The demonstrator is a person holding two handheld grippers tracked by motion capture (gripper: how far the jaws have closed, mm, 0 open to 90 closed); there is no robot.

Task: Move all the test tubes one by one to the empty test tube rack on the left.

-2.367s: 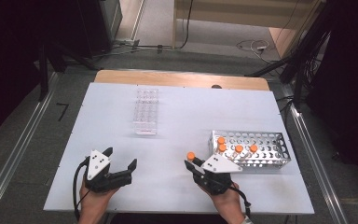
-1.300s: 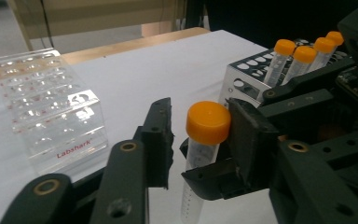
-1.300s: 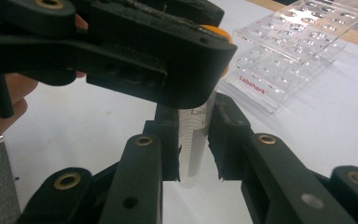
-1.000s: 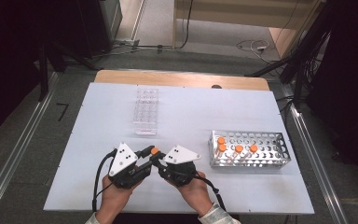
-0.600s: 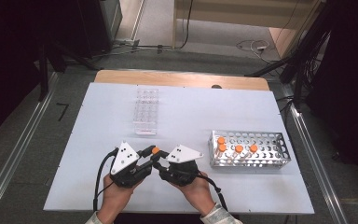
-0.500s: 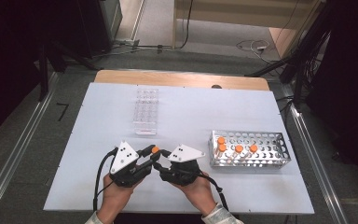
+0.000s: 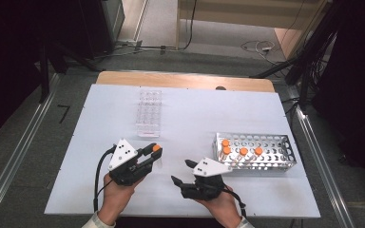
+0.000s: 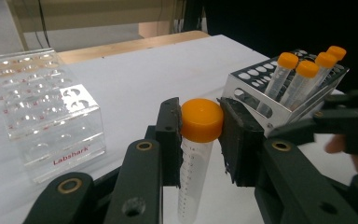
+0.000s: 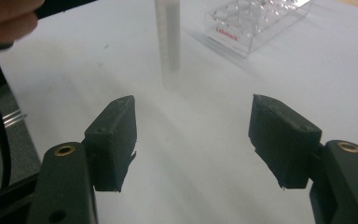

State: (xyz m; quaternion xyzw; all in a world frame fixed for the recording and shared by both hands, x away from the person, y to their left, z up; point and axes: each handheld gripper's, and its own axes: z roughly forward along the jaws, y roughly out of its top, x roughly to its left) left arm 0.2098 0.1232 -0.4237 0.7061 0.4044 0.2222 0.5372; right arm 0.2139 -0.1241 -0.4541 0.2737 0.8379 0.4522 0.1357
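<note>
Upright, cap up, the tube is clamped by the left gripper near the table's front edge; the right gripper jaws have just been opening, empty.

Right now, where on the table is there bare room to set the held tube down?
Free: the white tabletop between the clear rack and metal rack, and the far right. Crowded: the near edge, where the left gripper grips the tube beside the open right gripper.

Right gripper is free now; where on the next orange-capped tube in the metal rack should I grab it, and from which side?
Take the front tube by its orange cap, coming from above. The tubes lean in the metal rack, with just caps and upper barrels clear of the holes. The open right gripper sits beside it.
</note>
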